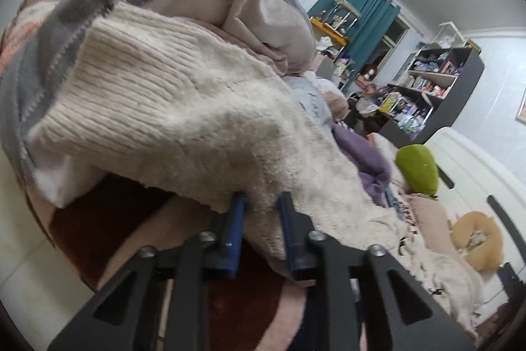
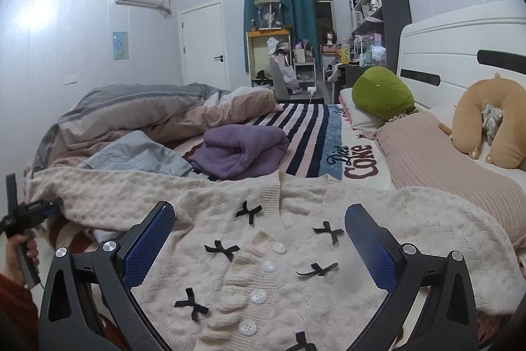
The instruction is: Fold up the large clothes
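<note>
A cream knit cardigan (image 2: pixel 282 239) with black bows and white buttons lies spread on the bed, front up. My right gripper (image 2: pixel 259 219) is open and empty, hovering just above the cardigan's button line. My left gripper (image 1: pixel 261 203) is shut on the cardigan's sleeve (image 1: pixel 171 117) near its ribbed cuff and holds it lifted off the bed's left edge. The left gripper also shows in the right wrist view (image 2: pixel 39 209), at the far left with the sleeve fabric (image 2: pixel 98 189) bunched above it.
A purple garment (image 2: pixel 240 150) and a pale blue one (image 2: pixel 138 153) lie beyond the cardigan. A grey and pink duvet (image 2: pixel 148 111) is heaped at the left. A green plush (image 2: pixel 381 94), a pink pillow (image 2: pixel 437 150) and a tan neck pillow (image 2: pixel 483 124) sit by the white headboard (image 2: pixel 460 38).
</note>
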